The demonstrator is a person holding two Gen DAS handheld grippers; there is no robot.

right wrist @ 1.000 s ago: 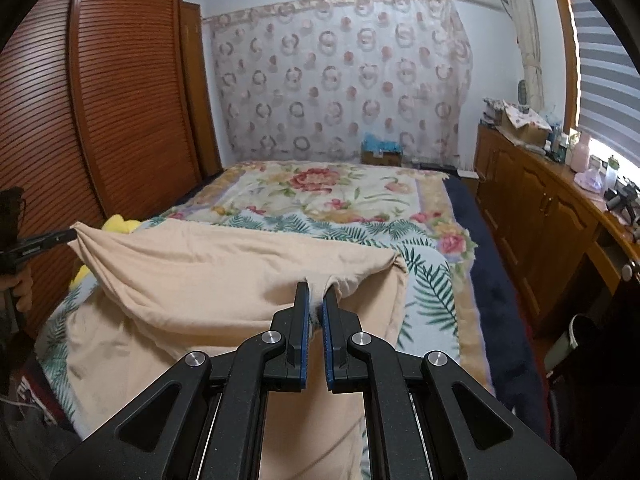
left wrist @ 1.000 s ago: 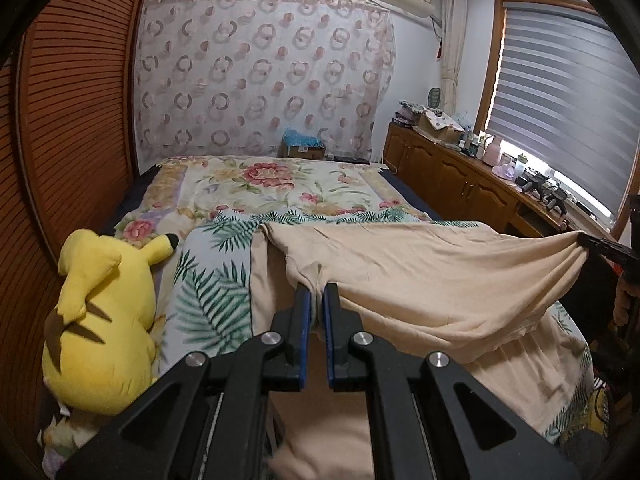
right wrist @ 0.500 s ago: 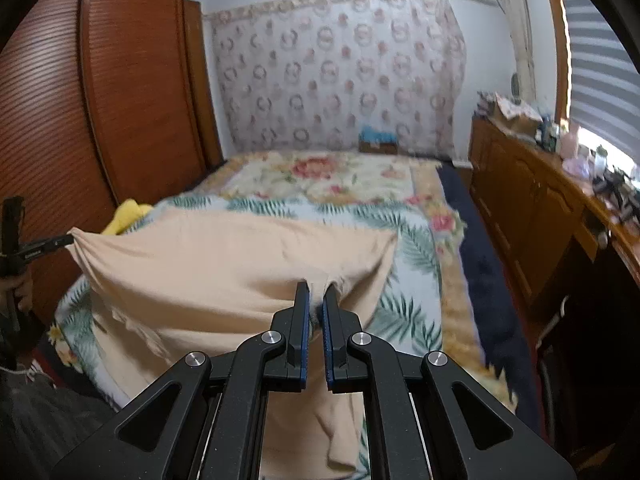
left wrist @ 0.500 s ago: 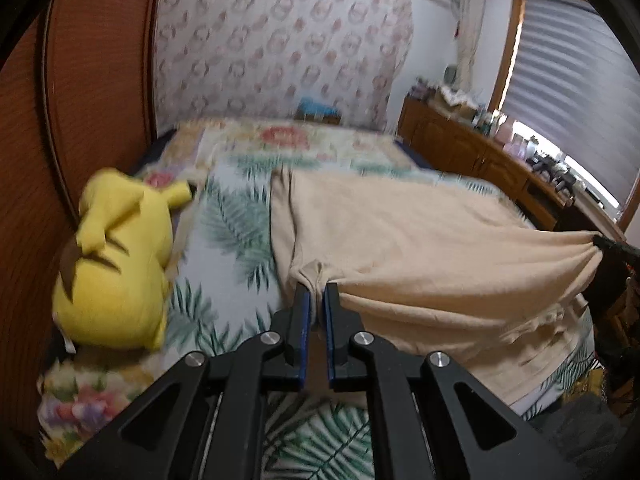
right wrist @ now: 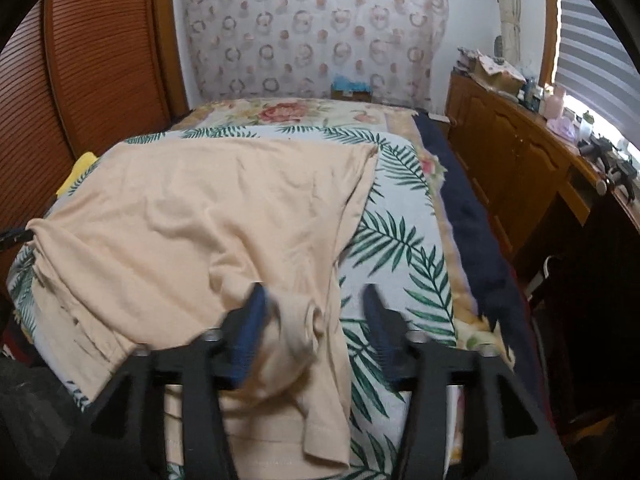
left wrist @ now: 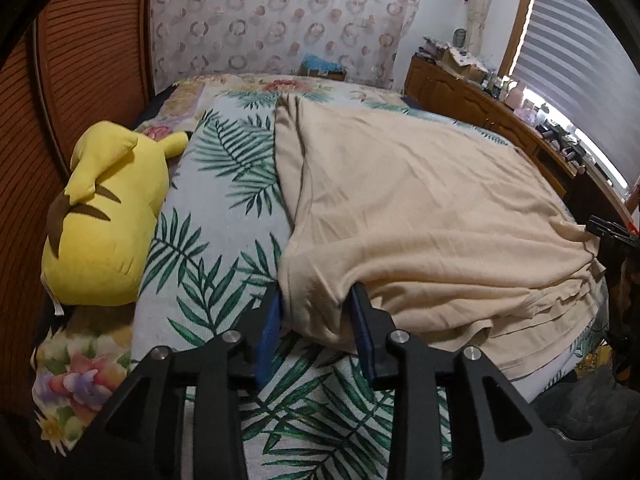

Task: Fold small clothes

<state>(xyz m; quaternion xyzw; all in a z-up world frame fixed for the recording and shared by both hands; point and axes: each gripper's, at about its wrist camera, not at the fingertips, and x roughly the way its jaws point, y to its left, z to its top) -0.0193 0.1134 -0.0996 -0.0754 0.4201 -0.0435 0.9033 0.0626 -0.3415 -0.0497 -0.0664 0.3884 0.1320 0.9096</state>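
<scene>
A beige garment (left wrist: 420, 216) lies doubled over on the palm-leaf bedsheet (left wrist: 216, 240), its folded-over edge toward me. My left gripper (left wrist: 316, 308) hangs low over the near left corner. Its jaws are opening, and a slack bunch of the beige cloth lies between them. My right gripper (right wrist: 314, 306) is at the near right corner of the garment (right wrist: 208, 216). Its jaws are opening wide too, with a loose lump of cloth beside the left finger (right wrist: 256, 312). Each view catches the other gripper at the garment's far corner, the right gripper (left wrist: 608, 232) and the left gripper (right wrist: 12, 236).
A yellow plush toy (left wrist: 108, 216) lies on the bed's left side against the slatted wooden wardrobe (left wrist: 92, 60). A wooden dresser (right wrist: 520, 152) with clutter runs along the window side. A dark blue blanket (right wrist: 472, 216) edges the bed on the right.
Both grippers sank toward the bed with the beige cloth's raised edge pinched. The edge now lies on the bed, and both pairs of jaws have parted from shut.
</scene>
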